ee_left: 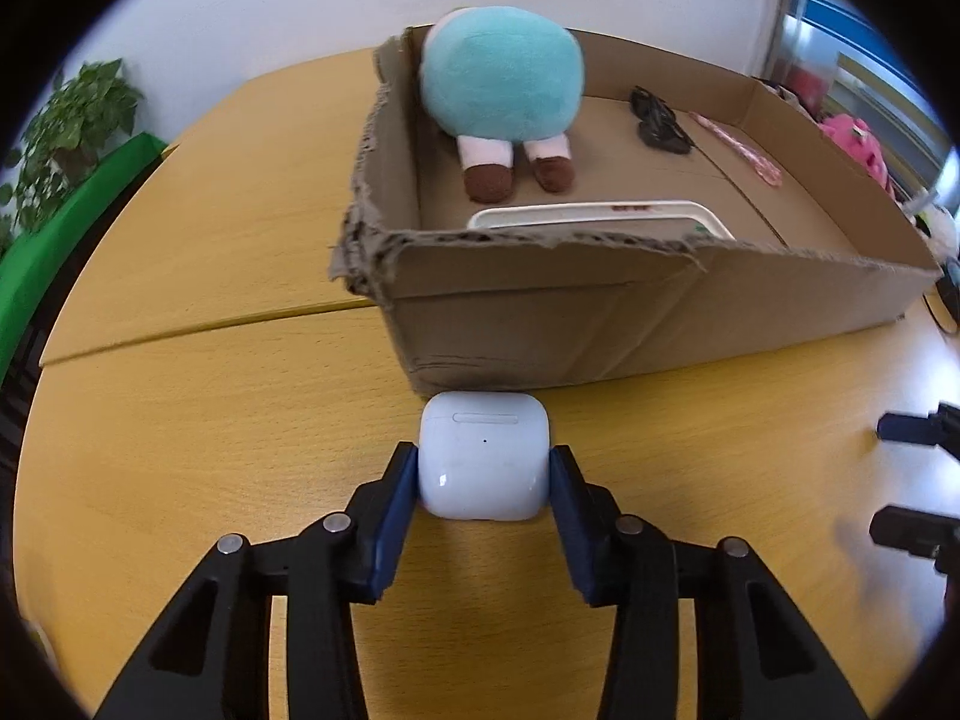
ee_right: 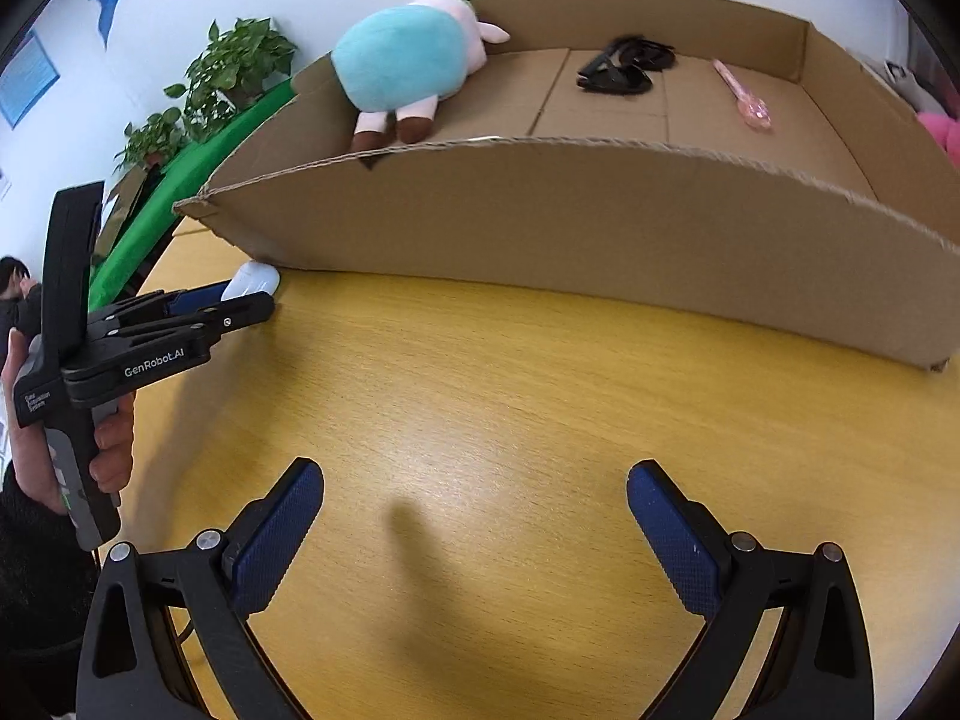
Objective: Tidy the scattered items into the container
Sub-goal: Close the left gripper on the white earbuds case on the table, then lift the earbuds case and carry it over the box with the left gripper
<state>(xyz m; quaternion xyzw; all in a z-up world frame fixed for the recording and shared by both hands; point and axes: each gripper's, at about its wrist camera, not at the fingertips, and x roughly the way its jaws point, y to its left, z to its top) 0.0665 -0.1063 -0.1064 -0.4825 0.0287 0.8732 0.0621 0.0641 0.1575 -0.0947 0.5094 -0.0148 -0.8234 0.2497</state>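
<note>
Both blue pads of the left tool (ee_left: 483, 471) clamp the white earbud case (ee_left: 483, 457) on the table (ee_left: 210, 420) — just before the cardboard box (ee_left: 600, 312), ready for lifting in — while the right tool (ee_right: 474, 510) gapes empty nearby.

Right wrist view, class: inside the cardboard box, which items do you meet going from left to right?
Blue plush toy → black sunglasses → pink spoon-like item.

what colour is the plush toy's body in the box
Teal plush toy, with white legs and brown feet; the left wrist view shows it best.
</note>
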